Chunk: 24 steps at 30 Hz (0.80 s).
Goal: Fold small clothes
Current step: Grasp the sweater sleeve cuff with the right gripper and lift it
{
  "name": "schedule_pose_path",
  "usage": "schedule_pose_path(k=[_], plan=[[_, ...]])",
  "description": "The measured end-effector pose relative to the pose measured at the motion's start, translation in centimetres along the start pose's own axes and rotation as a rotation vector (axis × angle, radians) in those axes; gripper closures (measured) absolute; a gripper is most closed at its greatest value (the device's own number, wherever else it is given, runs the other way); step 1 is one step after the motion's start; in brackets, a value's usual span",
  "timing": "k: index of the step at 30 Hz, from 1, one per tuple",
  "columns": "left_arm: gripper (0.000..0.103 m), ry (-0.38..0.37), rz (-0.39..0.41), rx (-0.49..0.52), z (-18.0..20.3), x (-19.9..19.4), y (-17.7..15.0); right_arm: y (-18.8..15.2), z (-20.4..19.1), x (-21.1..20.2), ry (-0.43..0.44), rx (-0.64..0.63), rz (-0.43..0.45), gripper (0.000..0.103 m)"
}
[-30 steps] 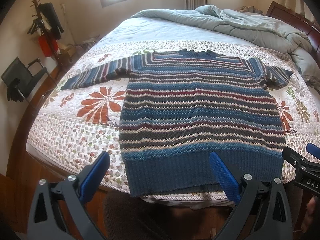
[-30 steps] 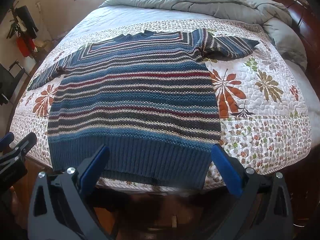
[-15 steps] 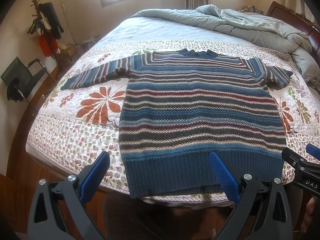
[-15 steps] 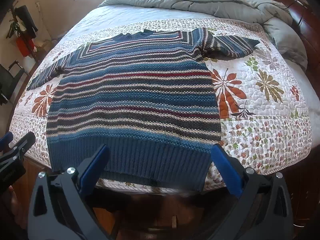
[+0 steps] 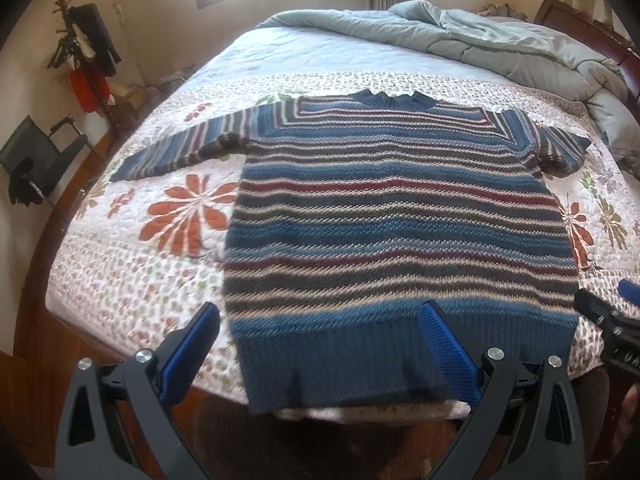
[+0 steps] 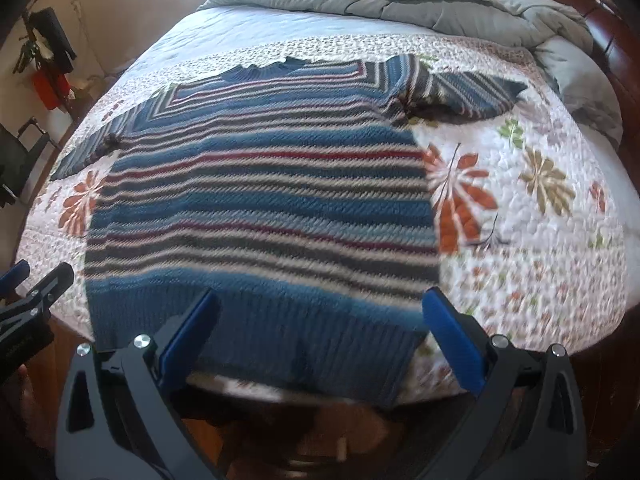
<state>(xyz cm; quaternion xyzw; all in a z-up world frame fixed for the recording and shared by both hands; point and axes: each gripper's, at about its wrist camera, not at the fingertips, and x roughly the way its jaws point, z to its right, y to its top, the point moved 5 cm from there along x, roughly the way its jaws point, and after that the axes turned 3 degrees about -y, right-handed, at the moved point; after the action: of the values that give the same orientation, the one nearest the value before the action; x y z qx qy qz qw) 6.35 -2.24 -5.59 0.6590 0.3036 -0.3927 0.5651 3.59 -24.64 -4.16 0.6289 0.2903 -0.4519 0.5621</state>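
Observation:
A striped blue, red and cream knit sweater (image 5: pixel 392 216) lies flat on the bed, face up, sleeves spread, with its hem hanging over the near edge. It also shows in the right wrist view (image 6: pixel 264 200). My left gripper (image 5: pixel 320 344) is open and empty, hovering just in front of the hem's left half. My right gripper (image 6: pixel 320 340) is open and empty, in front of the hem's right half. The right gripper's tip shows at the left view's right edge (image 5: pixel 612 320), and the left gripper's tip at the right view's left edge (image 6: pixel 36 292).
The sweater rests on a floral quilt (image 5: pixel 132 264) over the bed. A crumpled grey duvet (image 5: pixel 500 40) is piled at the head. A wooden headboard (image 6: pixel 616 60) is on the right. A black chair (image 5: pixel 40 156) and a coat stand (image 5: pixel 84 52) stand left of the bed.
Both grippers have moved slightly forward and closer to the sweater's hem. The views are a little blurred from motion. The sweater has not moved.

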Motion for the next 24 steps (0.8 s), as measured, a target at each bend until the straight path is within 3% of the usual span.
schedule_pose_path(k=[3, 8, 14, 20, 24], plan=[[0.003, -0.002, -0.006, 0.003, 1.1, 2.2, 2.3, 2.8, 2.7, 1.2, -0.063, -0.012, 0.006, 0.002], [0.003, -0.050, -0.020, -0.019, 5.1, 7.1, 8.5, 9.0, 10.7, 5.6, -0.136, 0.062, -0.011, 0.002], [0.003, -0.090, -0.044, 0.005, 13.9, 14.5, 17.9, 16.2, 20.4, 13.1, -0.162, 0.178, -0.092, 0.002], [0.003, -0.115, -0.054, 0.045, 19.6, 18.9, 21.9, 21.7, 30.2, 19.5, -0.251, 0.294, -0.159, 0.002], [0.003, -0.101, -0.050, 0.073, 21.5, 21.1, 23.3, 23.3, 34.2, 23.2, -0.271, 0.353, -0.199, 0.002]])
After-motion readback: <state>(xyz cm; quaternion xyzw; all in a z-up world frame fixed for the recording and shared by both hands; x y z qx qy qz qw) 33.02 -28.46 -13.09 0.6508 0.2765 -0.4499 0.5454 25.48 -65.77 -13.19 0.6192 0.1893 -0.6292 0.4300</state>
